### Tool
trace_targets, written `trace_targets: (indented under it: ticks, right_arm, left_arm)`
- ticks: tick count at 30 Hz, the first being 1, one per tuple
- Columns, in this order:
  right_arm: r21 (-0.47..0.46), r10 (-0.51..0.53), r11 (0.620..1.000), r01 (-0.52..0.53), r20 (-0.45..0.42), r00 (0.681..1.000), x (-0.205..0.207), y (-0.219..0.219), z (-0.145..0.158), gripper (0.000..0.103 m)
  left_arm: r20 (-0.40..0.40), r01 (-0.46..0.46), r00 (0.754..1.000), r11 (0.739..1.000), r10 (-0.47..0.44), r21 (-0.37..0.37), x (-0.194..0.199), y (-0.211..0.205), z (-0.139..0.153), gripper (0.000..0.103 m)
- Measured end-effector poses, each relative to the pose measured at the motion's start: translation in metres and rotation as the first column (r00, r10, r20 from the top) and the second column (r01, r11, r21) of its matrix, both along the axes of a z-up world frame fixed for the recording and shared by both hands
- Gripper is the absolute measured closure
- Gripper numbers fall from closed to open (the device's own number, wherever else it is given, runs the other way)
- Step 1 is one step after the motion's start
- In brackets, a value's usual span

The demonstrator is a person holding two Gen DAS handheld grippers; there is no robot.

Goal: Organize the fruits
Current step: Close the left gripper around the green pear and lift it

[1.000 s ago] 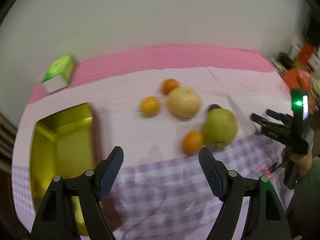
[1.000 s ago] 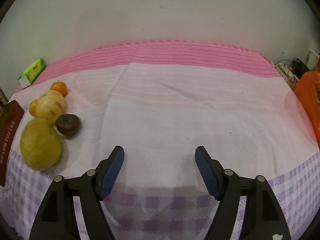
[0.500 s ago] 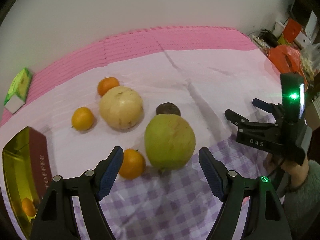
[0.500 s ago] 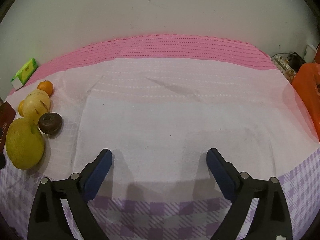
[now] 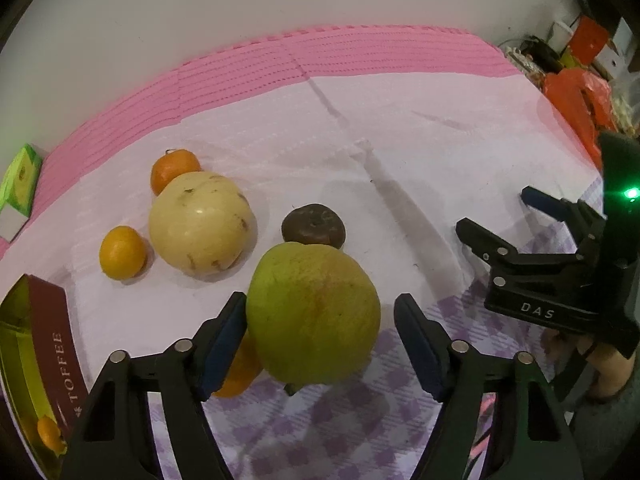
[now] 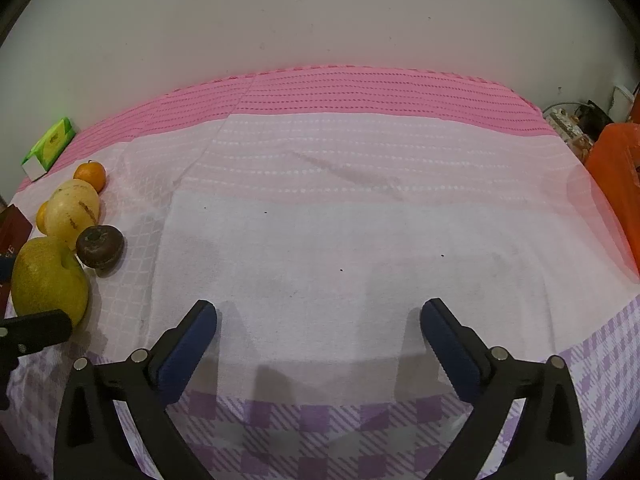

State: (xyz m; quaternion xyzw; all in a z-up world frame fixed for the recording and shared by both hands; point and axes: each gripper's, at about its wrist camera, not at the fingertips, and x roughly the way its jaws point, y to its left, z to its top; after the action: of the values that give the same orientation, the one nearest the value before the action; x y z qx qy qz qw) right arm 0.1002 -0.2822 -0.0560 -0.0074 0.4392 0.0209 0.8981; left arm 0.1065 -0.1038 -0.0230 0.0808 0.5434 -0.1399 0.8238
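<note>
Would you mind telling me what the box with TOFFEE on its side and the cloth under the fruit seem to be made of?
The toffee box looks like a metal tin: its gold inside is glossy and reflective, its outside painted maroon, though coated card is possible. The tablecloth looks like soft woven fabric: matte, creased, with textured rows and a purple check.

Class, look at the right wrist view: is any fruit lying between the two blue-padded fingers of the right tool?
No: the right tool has only bare white cloth between its fingers, while the fruits sit far to its left.
</note>
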Motion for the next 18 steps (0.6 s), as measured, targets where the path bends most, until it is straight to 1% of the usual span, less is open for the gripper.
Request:
trace_targets:
  ticks: [2, 6, 11, 15, 18]
  right_arm:
    - [-0.001, -0.001, 1.000, 0.001, 0.000, 1.000, 0.000, 0.000, -0.001, 0.001]
    - [-0.003, -0.002, 1.000, 0.002, -0.001, 1.000, 0.000, 0.000, -0.001, 0.001]
    - [-0.008, -0.003, 1.000, 0.003, -0.002, 1.000, 0.000, 0.001, -0.002, 0.001]
    - [-0.011, -0.003, 1.000, 0.003, -0.003, 1.000, 0.000, 0.001, -0.003, 0.000]
    - [-0.013, -0.004, 1.000, 0.004, -0.004, 1.000, 0.000, 0.001, -0.003, 0.000]
  left_arm:
    - [0.022, 0.001, 1.000, 1.000, -0.002, 0.029, 0.000, -0.002, -0.001, 0.038]
    - [0.021, -0.001, 1.000, 1.000, 0.001, 0.018, 0.002, 0.001, -0.001, 0.039]
    - [0.031, 0.010, 0.999, 1.000, -0.011, 0.026, -0.002, 0.001, -0.001, 0.039]
    - [0.006, 0.013, 1.000, 1.000, -0.012, -0.012, -0.007, 0.005, 0.002, 0.039]
    - [0.014, 0.014, 1.000, 0.999, -0.013, -0.029, -0.014, 0.008, 0.009, 0.039]
